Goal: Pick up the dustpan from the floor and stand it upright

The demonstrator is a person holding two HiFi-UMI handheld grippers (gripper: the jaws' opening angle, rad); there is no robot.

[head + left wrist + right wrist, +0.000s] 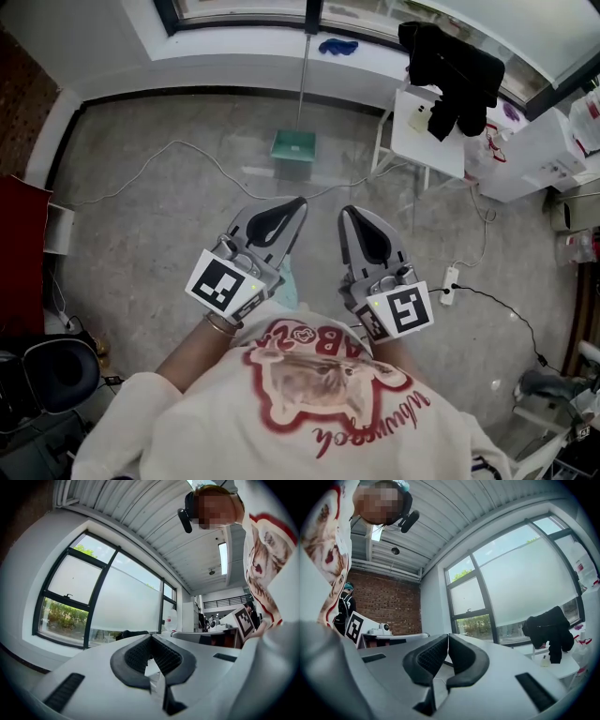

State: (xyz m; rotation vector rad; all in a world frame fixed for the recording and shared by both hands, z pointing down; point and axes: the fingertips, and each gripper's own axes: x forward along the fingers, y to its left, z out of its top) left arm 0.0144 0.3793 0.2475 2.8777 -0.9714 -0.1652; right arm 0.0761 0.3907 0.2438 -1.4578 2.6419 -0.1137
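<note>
— The floor (159,234)?
— Matt, mottled grey, rough like concrete. The dustpan (292,145) looks smooth green plastic.
— And the left gripper (151,637)?
— Smooth matt pale plastic; its pads (136,654) are black, finely ribbed, rubbery.

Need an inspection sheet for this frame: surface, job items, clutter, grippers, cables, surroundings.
Surface: grey concrete floor.
Job's things: green dustpan on the floor by the window wall, its long handle rising in front of the wall; nothing touches it.
Clutter: white table with a black garment draped on it; blue item on the sill; white boxes; black chair.
Grippers: left gripper and right gripper both shut, empty, well short of the dustpan.
Cables: white cable snaking over the floor; power strip with a black cable.
Surroundings: large windows; brick wall.
</note>
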